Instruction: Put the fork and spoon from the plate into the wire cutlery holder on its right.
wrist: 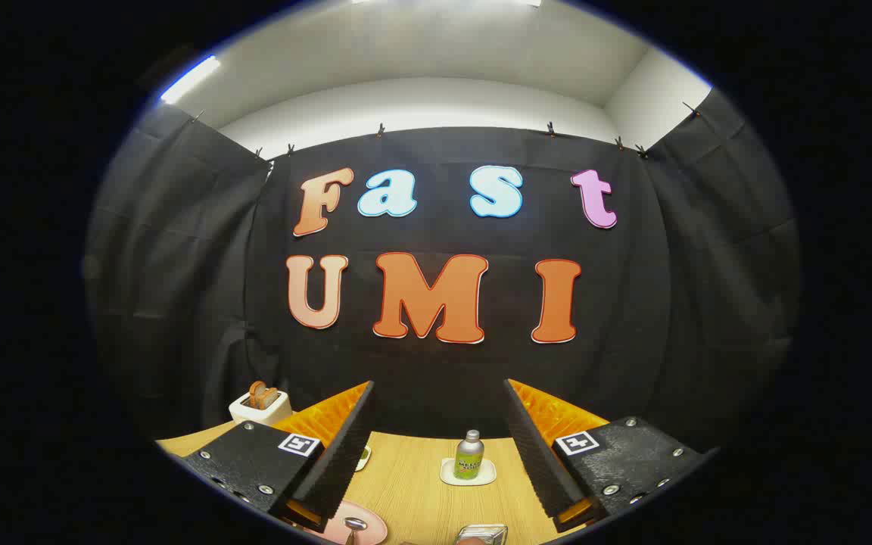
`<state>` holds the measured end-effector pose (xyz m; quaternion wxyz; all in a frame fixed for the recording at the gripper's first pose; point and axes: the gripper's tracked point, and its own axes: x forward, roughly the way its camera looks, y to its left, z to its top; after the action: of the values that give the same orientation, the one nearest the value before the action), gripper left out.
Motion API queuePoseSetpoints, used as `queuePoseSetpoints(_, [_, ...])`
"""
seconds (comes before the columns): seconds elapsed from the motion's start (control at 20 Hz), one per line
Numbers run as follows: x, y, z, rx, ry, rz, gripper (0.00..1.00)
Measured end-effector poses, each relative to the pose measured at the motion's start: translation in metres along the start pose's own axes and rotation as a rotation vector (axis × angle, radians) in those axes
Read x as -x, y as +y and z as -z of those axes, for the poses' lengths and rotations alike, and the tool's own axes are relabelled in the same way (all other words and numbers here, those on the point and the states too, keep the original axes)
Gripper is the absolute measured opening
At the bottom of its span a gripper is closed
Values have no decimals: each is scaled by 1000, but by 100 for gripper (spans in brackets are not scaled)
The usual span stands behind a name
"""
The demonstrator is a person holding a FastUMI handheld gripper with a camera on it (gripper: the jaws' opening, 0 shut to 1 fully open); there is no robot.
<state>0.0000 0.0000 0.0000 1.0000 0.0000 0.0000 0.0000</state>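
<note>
A: Gripper view first. We see our gripper (436, 454) held up high, with its two fingers wide apart and nothing between them.

B: Right below the fingers, we spot the pink plate (372, 526). A shiny spoon (354, 524) tip pokes up from it. We cannot find the fork; most of the plate is cut off.

A: Just beside the plate, on its right, sits a bit of the wire cutlery holder (481, 534). Only its top shows.

B: So we should tip down and go low over the plate, then pinch the spoon by its thin handle, we think.

A: Farther off on the wooden table (413, 484), a little bottle (469, 456) stands on a white coaster (468, 477). Past the left finger, a white toaster (260, 407) holds bread.
</note>
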Motion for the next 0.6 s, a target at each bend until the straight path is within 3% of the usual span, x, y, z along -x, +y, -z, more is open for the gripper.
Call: queuePoseSetpoints(0.6, [-3,17,5,-28,13,-43,97])
